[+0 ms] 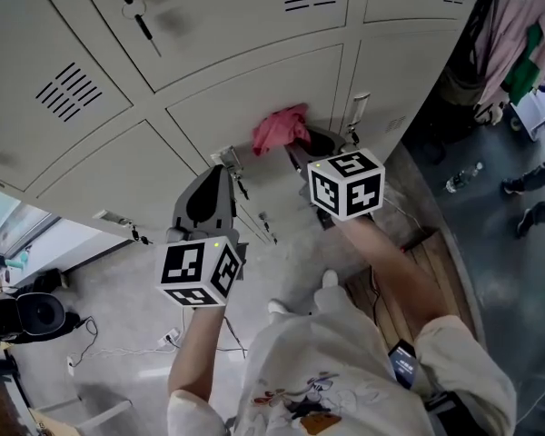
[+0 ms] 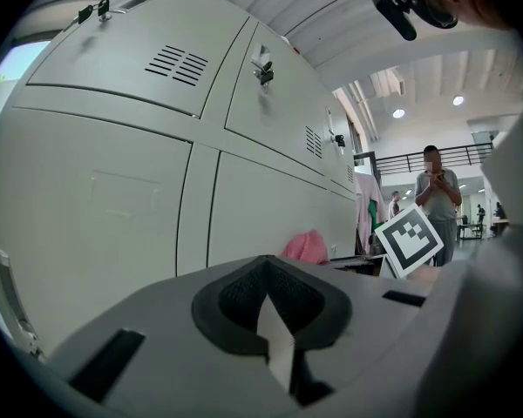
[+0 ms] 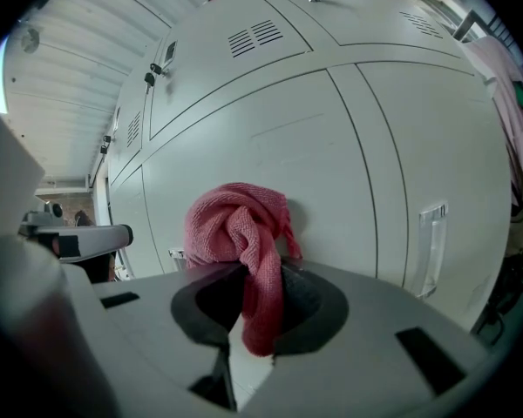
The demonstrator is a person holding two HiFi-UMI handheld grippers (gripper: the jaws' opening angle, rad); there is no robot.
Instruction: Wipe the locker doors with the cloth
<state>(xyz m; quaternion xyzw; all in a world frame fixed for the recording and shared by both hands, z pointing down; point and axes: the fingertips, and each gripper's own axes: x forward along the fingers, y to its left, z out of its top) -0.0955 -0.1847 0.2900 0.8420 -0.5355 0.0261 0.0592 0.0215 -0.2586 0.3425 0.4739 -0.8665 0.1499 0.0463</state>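
A bunched pink cloth [image 1: 280, 127] is pressed against a grey locker door [image 1: 254, 98]. My right gripper [image 1: 302, 149] is shut on it. In the right gripper view the cloth [image 3: 240, 233] bulges out past the jaws and touches the door [image 3: 331, 172], and a tail hangs down between the jaws. My left gripper [image 1: 220, 173] is shut and holds nothing. It sits left of and a little below the cloth, close to the locker face [image 2: 113, 198]. From the left gripper view the cloth [image 2: 305, 247] shows as a small pink lump beyond the jaws.
Label holders [image 1: 358, 109] and latches [image 1: 227, 160] stick out from the doors. A key [image 1: 138, 16] hangs in an upper door. Clothes [image 1: 518, 34] hang at the right. A bottle [image 1: 461, 178] lies on the floor. People stand in the distance [image 2: 436, 200].
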